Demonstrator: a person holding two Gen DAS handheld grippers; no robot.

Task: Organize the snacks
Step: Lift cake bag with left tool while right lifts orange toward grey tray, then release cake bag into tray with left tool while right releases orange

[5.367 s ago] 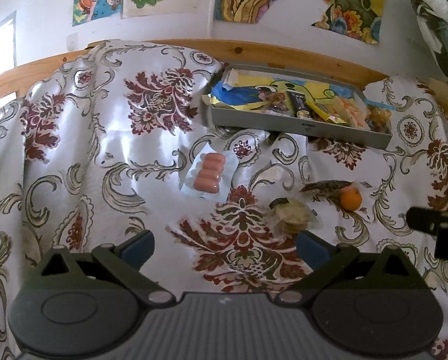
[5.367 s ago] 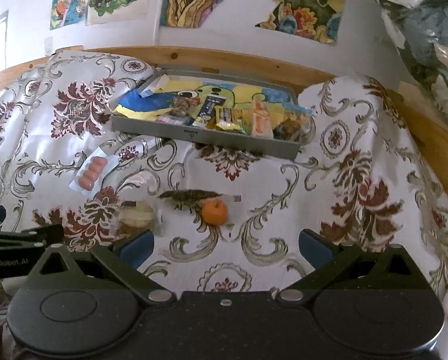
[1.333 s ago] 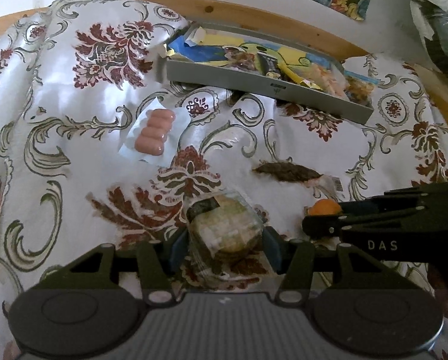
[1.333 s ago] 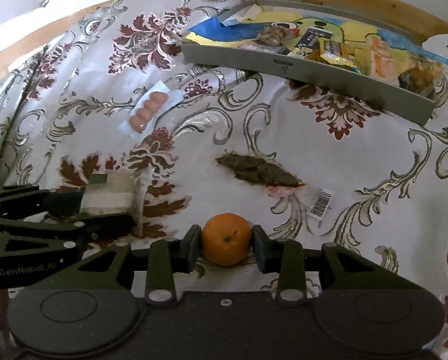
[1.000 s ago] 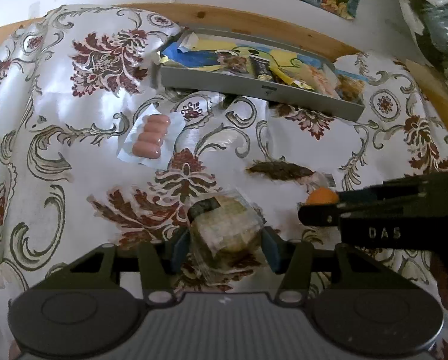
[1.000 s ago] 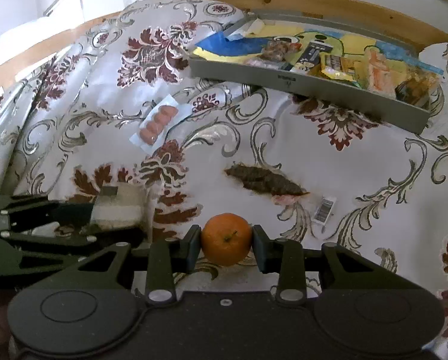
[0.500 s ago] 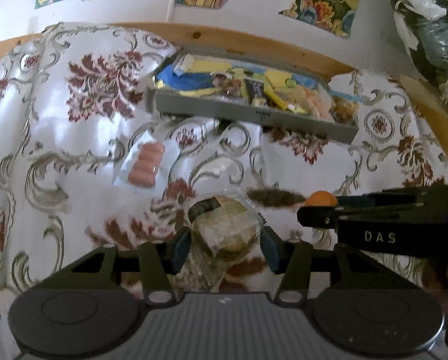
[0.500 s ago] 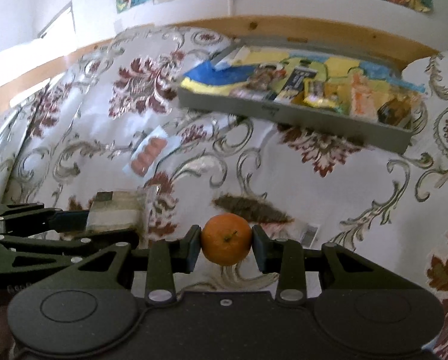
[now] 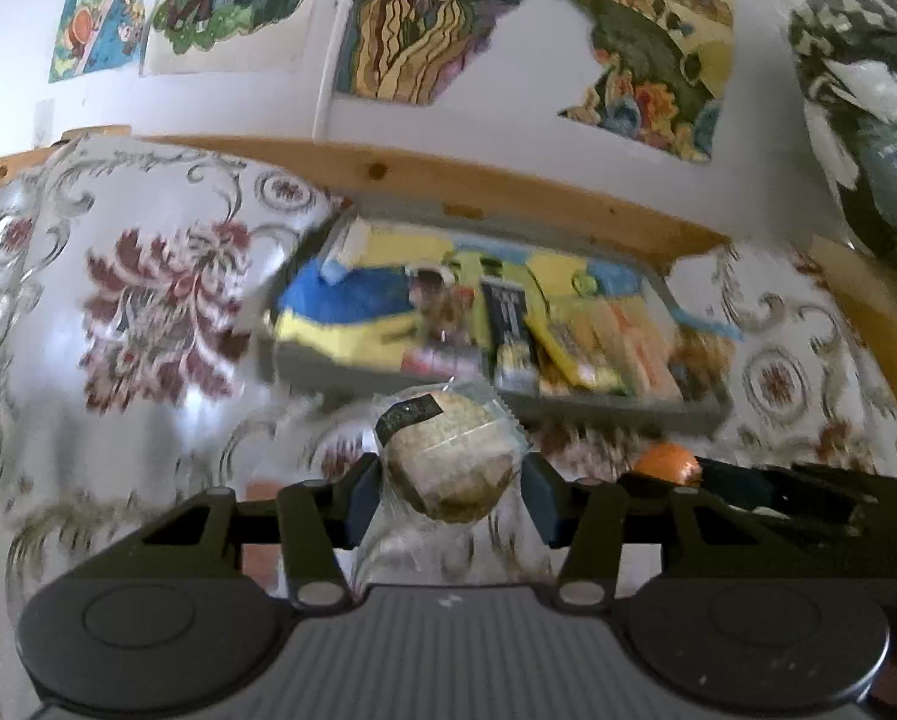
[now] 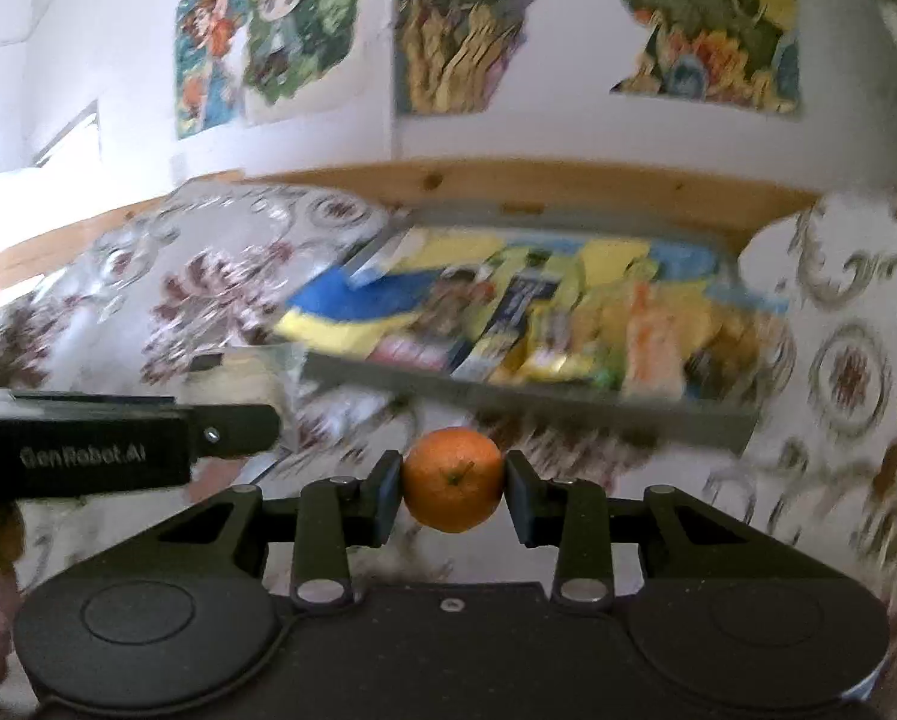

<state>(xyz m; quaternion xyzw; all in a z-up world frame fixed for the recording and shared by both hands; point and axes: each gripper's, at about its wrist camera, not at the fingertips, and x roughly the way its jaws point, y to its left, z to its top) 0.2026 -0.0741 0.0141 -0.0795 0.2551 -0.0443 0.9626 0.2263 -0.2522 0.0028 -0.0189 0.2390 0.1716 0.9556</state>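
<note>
Newly lifted cake [image 9: 453, 457] and orange [image 10: 453, 479]; snack-filled tray [image 10: 718, 420] ahead.

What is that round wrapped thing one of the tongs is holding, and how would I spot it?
Find the grey tray of bright packets under the wooden rail. In front of it, the left tongs grip a wrapped bun. It is beige in clear crinkly plastic, unlike the bare orange mandarin in the right tongs.

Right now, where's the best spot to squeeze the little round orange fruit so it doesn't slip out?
Squeeze the small round orange fruit across its widest middle, coming from its near side, one finger on each flank. The right gripper does this: its pads sit level on opposite sides, stem end facing the camera. Being round, it would likely slip from an off-centre grip.
</note>
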